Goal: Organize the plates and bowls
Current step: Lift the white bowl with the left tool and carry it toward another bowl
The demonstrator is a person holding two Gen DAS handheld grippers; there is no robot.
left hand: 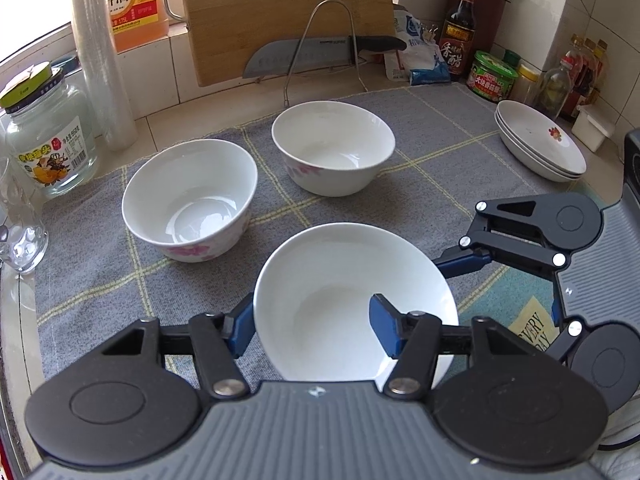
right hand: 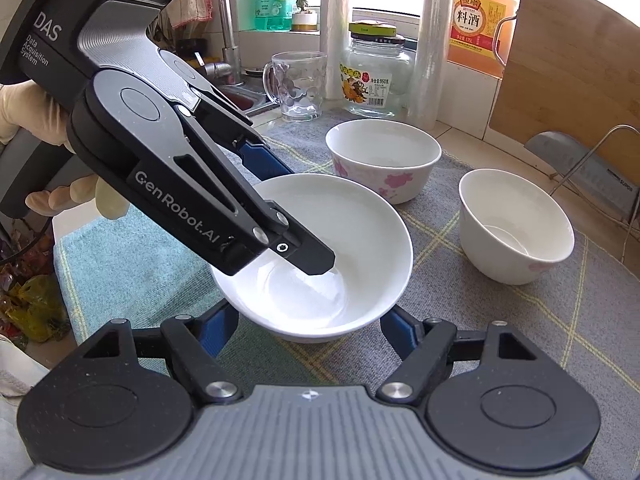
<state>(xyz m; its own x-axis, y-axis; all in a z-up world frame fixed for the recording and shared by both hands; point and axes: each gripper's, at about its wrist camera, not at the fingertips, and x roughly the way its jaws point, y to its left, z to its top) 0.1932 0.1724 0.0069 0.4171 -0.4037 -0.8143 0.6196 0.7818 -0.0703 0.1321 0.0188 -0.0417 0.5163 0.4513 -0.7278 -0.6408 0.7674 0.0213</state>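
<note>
On grey checked cloth (left hand: 440,128), white bowls, tiled kitchen counter (left hand: 224,100)

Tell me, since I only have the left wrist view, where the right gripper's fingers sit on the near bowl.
Observer: The right gripper straddles the near bowl low down. One blue finger is at each side of its lower wall, and both appear to touch it.
Operator: What is holding the left gripper?
Observer: A gloved hand holds the left gripper, which is pinching the bowl's wall.
Operator: Anything past the mat's far left?
Observer: A metal tap stands over a sink there.
</note>
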